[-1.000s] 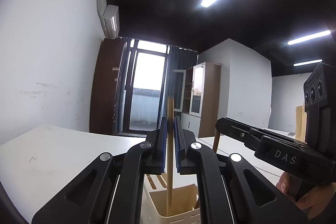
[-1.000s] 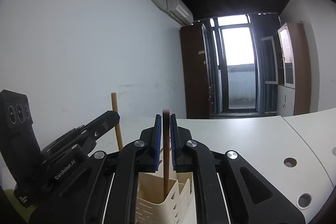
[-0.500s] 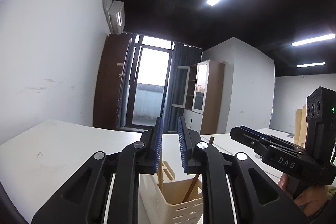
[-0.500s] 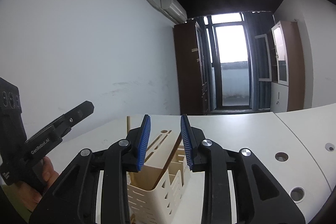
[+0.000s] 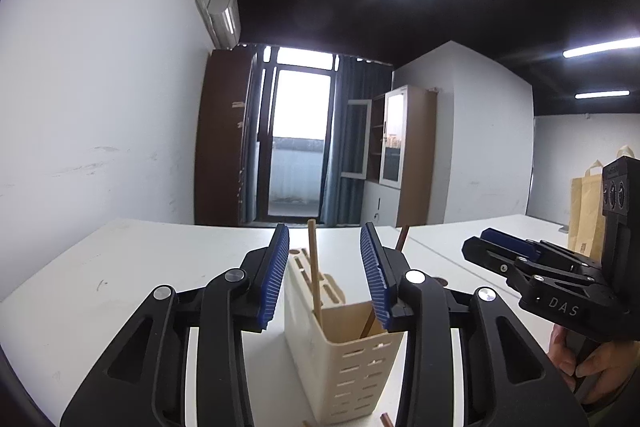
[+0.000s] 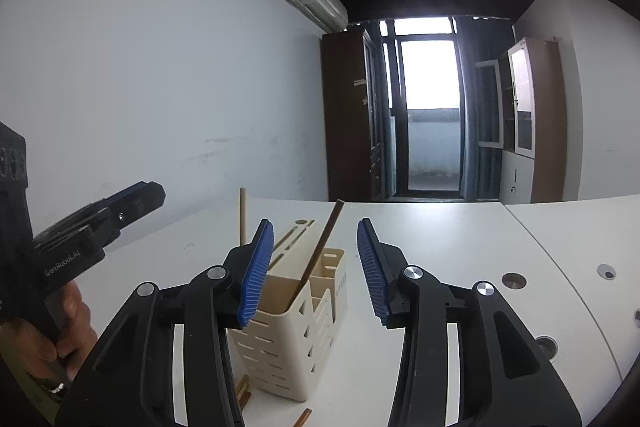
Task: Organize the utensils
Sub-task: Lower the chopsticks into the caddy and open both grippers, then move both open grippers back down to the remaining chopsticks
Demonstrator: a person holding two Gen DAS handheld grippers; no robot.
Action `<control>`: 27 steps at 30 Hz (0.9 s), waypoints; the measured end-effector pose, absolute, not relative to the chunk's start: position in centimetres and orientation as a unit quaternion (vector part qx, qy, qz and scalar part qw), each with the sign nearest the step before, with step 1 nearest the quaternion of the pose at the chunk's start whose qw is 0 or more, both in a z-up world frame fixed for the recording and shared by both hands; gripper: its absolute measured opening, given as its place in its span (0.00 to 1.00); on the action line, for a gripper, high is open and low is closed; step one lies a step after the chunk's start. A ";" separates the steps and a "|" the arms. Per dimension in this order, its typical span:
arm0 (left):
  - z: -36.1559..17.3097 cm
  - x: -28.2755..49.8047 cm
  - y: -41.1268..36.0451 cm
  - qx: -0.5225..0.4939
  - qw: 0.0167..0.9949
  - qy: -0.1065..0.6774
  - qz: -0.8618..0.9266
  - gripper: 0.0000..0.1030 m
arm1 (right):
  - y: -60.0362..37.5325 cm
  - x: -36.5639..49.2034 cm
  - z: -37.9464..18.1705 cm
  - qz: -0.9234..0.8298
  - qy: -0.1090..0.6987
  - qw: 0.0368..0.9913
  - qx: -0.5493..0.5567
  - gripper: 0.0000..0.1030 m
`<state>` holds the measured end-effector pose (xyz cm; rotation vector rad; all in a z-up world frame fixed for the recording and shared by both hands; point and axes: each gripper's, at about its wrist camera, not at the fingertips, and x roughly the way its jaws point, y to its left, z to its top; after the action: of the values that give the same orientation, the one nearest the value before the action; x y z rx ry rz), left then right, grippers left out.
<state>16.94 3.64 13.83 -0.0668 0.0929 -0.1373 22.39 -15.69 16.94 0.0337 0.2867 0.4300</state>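
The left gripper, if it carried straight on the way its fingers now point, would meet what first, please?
Most likely the light wooden chopstick standing in the cream utensil holder, which sits between the open fingers of the left gripper. Depth is hard to judge; it might instead pass just above the holder's rim.

Matt cream plastic holder (image 5: 352, 359) (slotted walls) holds smooth wooden chopsticks (image 5: 315, 277).
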 end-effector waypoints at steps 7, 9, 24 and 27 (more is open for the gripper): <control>12.9 16.0 3.7 -0.013 0.994 0.094 -0.061 0.44 | -15.8 21.5 15.4 0.208 0.184 0.961 0.014 0.50; 12.5 15.7 3.9 -0.015 0.993 0.104 -0.058 0.44 | -15.7 21.2 15.1 0.207 0.190 0.960 0.014 0.52; 7.1 17.6 5.7 -0.025 0.955 0.296 -0.018 0.50 | -15.0 21.1 10.4 0.182 0.310 0.933 0.005 0.56; 5.6 18.3 6.2 -0.036 0.944 0.327 -0.019 0.50 | -14.9 21.2 9.6 0.177 0.329 0.928 0.002 0.56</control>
<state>18.32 6.22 5.59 -0.0731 0.6657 -0.0382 21.18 -14.87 9.56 0.0040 0.6745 0.3625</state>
